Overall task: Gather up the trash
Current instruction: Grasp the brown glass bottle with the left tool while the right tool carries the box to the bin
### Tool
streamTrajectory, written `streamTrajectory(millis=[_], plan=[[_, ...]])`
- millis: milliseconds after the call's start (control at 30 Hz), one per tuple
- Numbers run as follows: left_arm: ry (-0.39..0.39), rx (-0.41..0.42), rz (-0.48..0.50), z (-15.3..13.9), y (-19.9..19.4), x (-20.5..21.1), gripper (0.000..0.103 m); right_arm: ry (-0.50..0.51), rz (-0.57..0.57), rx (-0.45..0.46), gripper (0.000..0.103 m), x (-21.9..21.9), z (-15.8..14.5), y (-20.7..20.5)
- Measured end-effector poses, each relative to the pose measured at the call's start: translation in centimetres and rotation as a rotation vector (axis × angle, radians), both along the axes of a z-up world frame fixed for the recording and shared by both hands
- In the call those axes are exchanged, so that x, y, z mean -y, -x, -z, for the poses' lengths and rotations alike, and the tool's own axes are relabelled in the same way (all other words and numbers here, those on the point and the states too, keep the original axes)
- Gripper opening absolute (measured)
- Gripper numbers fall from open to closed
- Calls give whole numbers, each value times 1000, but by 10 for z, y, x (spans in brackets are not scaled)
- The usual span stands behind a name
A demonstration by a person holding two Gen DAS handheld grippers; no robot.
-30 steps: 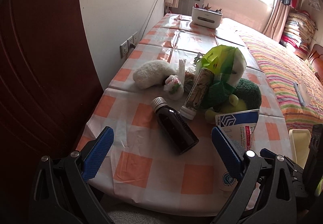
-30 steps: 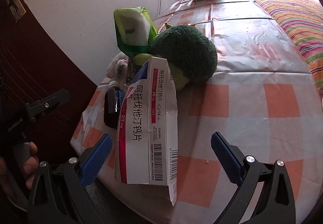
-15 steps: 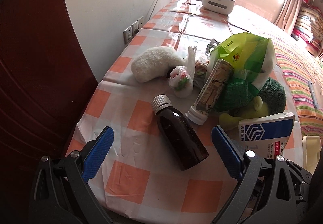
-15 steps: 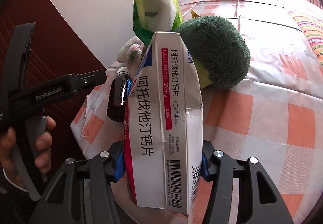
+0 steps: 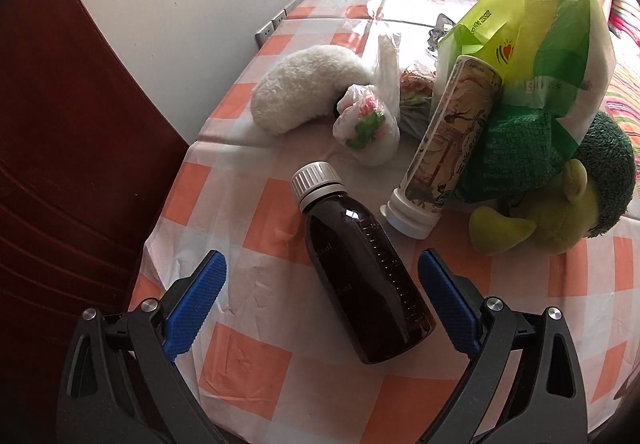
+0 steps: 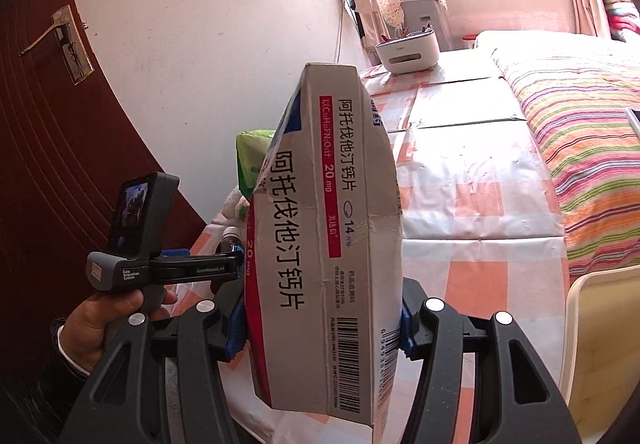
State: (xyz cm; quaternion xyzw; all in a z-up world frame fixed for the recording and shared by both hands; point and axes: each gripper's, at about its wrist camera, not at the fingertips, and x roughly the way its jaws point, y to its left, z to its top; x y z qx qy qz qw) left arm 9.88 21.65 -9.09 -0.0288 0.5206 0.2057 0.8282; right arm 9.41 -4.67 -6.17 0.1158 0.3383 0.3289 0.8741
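My job is only just started, I think. My right tongs [image 6: 320,318] are squeezed tight on one piece of trash, the medicine box [image 6: 326,240], and it is lifted up off the table [image 6: 472,203]. I can't see a trash bin for sure, so the box has not been dropped anywhere yet.

Lots is left on the table. The biggest thing is the green plastic bag [image 5: 536,43] at about 2 o'clock in my left view. It sits on a green plush toy [image 5: 576,199]. At 11 o'clock lies a white fluffy toy [image 5: 304,91]. Leaning on the bag is a tall tube [image 5: 452,135] with a white cap. In the middle lies the brown bottle [image 5: 364,276] on its side, cap pointing away. Smallest is a knotted little bag [image 5: 366,127] at 12 o'clock.

My left tongs [image 5: 320,296] are wide open, holding nothing, one finger on each side of the brown bottle.

The medicine box is white and red, bent and crumpled, standing tall between my fingers.
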Motion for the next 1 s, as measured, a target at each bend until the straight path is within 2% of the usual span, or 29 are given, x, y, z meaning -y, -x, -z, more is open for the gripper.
streamTrajectory(millis=[67, 167, 200, 233, 600, 1000], plan=[[11, -14, -14, 6, -1, -4, 88, -12, 20, 4, 55, 7, 0, 3], [59, -43, -33, 16, -3, -10, 65, -30, 43, 7, 55, 19, -3, 4], [85, -49, -37, 19, -2, -13, 53, -35, 50, 7, 55, 23, -8, 4], [105, -31, -39, 19, 0, -14, 49, -37, 56, 9, 55, 26, -9, 4], [73, 60, 9, 16, 22, 1, 43, -49, 168, 31, 55, 72, -13, 1], [54, 171, 70, -7, 65, 34, 43, -44, 261, 50, 55, 100, -12, 4]])
